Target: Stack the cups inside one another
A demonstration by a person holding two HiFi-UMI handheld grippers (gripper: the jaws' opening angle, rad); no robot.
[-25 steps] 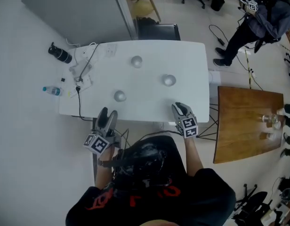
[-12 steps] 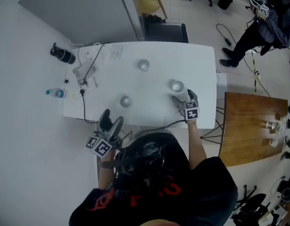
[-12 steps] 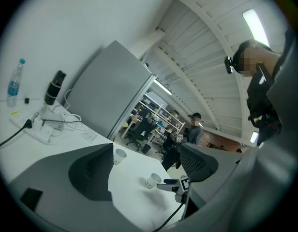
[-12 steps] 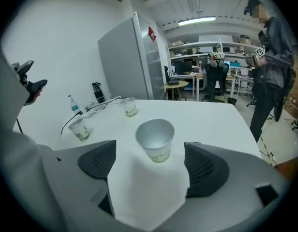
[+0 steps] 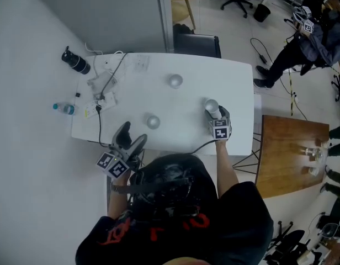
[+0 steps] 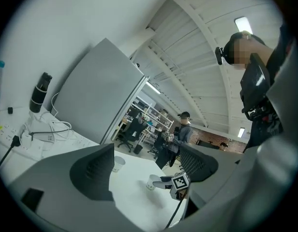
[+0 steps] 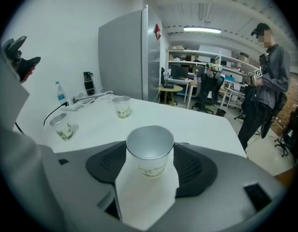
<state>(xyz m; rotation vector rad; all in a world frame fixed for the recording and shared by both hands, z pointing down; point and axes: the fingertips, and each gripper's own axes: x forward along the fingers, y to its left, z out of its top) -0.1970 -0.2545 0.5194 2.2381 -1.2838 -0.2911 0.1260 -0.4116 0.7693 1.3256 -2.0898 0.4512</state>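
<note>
right gripper view: the right claw [image 7: 150, 154] has just been closing, pads against the right-hand cup [image 7: 150, 151], upright on the bench [image 7: 202, 122]. the head view hides that contact but shows the far cup [image 5: 175, 81], the near-left cup [image 5: 153, 121] and the left claw [image 5: 131, 139], just opened wide and empty, at the bench's near edge.

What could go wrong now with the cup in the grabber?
The jaws of the right gripper have just been closing on the white paper cup; squeezing harder could crumple its rim. If the grip is too light, it could slip or tip when lifted. Swinging low towards the other two paper cups could knock them over.
</note>
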